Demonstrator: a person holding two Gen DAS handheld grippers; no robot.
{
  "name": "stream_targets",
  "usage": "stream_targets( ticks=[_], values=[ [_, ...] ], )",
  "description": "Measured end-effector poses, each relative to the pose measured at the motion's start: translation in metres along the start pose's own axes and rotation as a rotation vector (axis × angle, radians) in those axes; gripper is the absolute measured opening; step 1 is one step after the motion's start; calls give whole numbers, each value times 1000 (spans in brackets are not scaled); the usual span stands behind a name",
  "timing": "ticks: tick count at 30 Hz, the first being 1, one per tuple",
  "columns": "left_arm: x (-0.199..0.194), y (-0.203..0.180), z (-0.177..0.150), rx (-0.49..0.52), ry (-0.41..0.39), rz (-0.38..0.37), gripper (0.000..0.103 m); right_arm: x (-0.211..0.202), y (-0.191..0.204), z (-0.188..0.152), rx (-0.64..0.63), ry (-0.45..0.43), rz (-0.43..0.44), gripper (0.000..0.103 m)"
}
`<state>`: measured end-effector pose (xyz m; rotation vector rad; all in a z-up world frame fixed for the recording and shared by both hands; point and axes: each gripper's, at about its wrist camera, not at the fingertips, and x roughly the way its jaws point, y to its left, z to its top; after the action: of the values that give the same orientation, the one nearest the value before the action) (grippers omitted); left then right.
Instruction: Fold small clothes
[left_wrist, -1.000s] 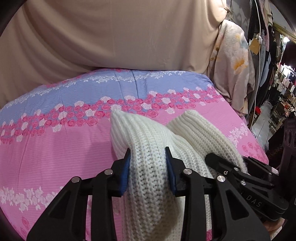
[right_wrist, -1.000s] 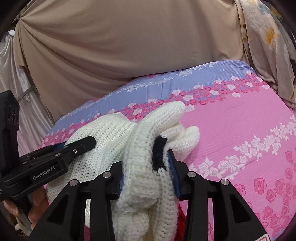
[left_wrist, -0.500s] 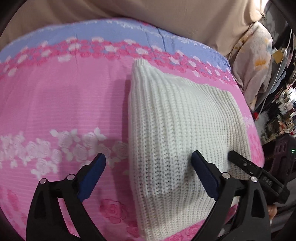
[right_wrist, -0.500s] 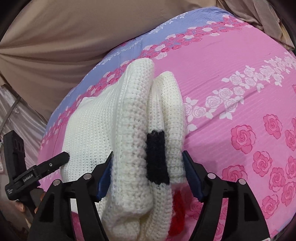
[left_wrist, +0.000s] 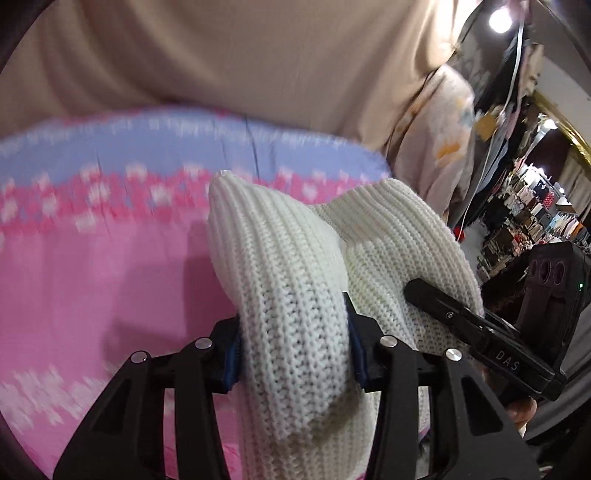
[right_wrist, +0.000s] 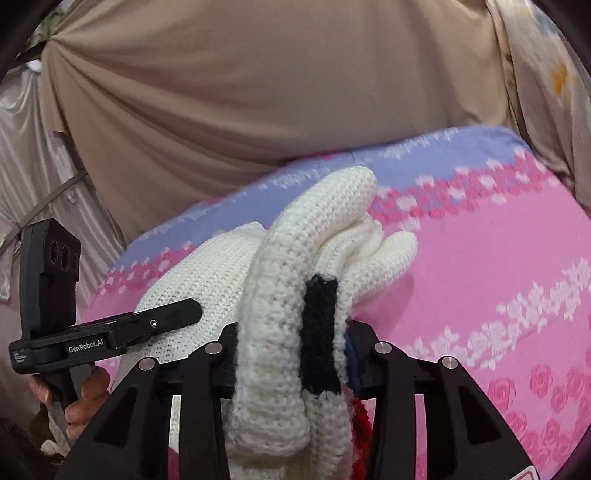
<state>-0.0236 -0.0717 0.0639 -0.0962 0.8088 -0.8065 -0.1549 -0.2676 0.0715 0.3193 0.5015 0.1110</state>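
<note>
A folded white knitted sweater (left_wrist: 288, 280) is held up above the pink and blue flowered bedspread (left_wrist: 110, 258). My left gripper (left_wrist: 293, 347) is shut on one thick bunched edge of it. My right gripper (right_wrist: 290, 354) is shut on the other edge, where a black knitted stripe (right_wrist: 319, 332) and a bit of red yarn (right_wrist: 360, 410) show. The sweater also shows in the right wrist view (right_wrist: 295, 266). Each gripper shows in the other's view: the right one (left_wrist: 480, 332) beside the sweater, the left one (right_wrist: 110, 336) at the sweater's left side.
A beige curtain (right_wrist: 258, 92) hangs behind the bed. A flowered cloth (left_wrist: 439, 122) hangs at the bed's right end. Shop racks with goods (left_wrist: 524, 214) stand far right. Grey drapes (right_wrist: 33, 166) hang at the left.
Half a second ago both grippers were open over the sweater lying flat on the bed. Now both have shut on its edges and raised it off the bedspread.
</note>
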Motion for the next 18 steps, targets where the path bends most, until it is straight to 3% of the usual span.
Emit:
stream_targets(
  ticks=[4,7,8,10,12,13,15,18],
  values=[
    [-54,8,43,71,-187,55,45,5,32,49,-69,-149,97,39],
    [-55,36,71,56,-227,119,49,49,37,75,-69,-146,123,44],
    [-45,49,77,37,-218,141,50,78,33,79,-53,-118,113,48],
    [-10,87,84,-10,-171,206,62,136,18,73,-31,-22,53,53],
    [29,128,74,-63,-96,322,65,196,-3,54,-7,125,-99,52],
    [45,146,66,-80,-46,374,65,212,-12,44,5,173,-161,47],
    [58,170,51,-123,23,394,64,215,-24,32,60,193,-91,46],
    [48,185,40,-167,21,359,67,205,-21,39,64,162,-66,54]
  ],
)
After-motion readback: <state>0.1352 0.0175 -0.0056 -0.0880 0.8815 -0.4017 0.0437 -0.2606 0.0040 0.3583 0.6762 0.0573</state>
